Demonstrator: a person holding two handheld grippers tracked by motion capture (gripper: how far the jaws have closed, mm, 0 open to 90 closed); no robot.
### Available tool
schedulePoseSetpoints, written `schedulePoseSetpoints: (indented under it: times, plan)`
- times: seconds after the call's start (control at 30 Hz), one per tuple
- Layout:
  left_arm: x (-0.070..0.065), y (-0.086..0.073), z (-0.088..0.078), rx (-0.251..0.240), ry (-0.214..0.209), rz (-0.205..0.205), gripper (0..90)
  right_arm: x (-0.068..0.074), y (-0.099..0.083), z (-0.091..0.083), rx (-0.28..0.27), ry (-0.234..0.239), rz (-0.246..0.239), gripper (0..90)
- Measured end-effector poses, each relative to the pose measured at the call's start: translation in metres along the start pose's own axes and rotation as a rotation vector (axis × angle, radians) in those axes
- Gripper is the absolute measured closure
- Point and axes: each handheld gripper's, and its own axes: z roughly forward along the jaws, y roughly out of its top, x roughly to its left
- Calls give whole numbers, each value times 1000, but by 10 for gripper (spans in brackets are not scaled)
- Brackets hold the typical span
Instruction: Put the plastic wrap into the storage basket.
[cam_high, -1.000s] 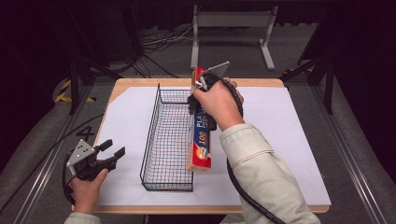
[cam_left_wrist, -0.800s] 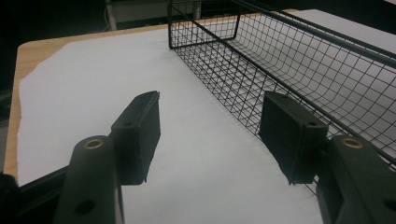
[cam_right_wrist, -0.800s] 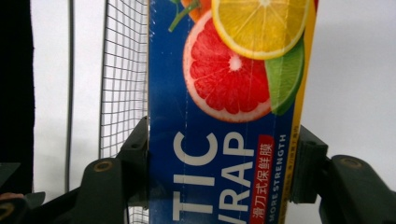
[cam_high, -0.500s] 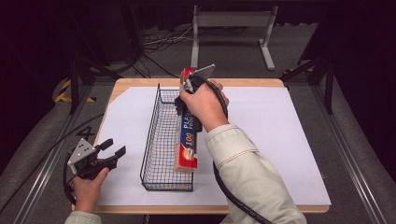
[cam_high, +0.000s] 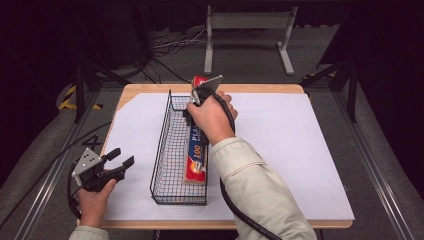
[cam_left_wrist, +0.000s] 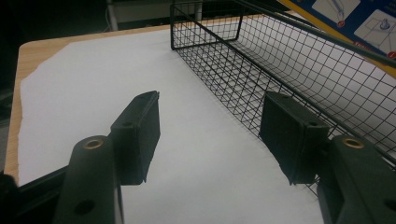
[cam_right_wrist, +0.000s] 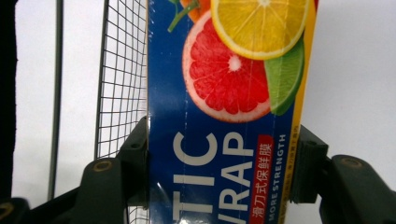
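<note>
The right claw (cam_high: 196, 100) grips the plastic wrap box (cam_high: 196, 155) over the wire basket (cam_high: 172, 150); next it must lower it inside; the left claw (cam_high: 119, 161) waits open and empty

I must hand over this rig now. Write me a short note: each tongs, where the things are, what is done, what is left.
Right tongs: shut on the wrap box, holding it over the basket's right side, not yet released.
Left tongs: open, holding nothing, low beside the basket's left wall.
Basket: on the white sheet.
Done: box picked up.
Left, probably: lower the box into the basket, then open the tongs.
</note>
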Motion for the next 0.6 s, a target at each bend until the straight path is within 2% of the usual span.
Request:
schedulePoseSetpoints:
  times: [0.23,0.37,0.6]
  plan:
    - [0,0,0,0,0,0,384,1,-3,10,2,-1,6,406]
    - [0,0,0,0,1,-2,384,1,-4,16,-10,-20,0,406]
    - [0,0,0,-1,0,-2,384,3,-7,26,2,-49,-7,405]
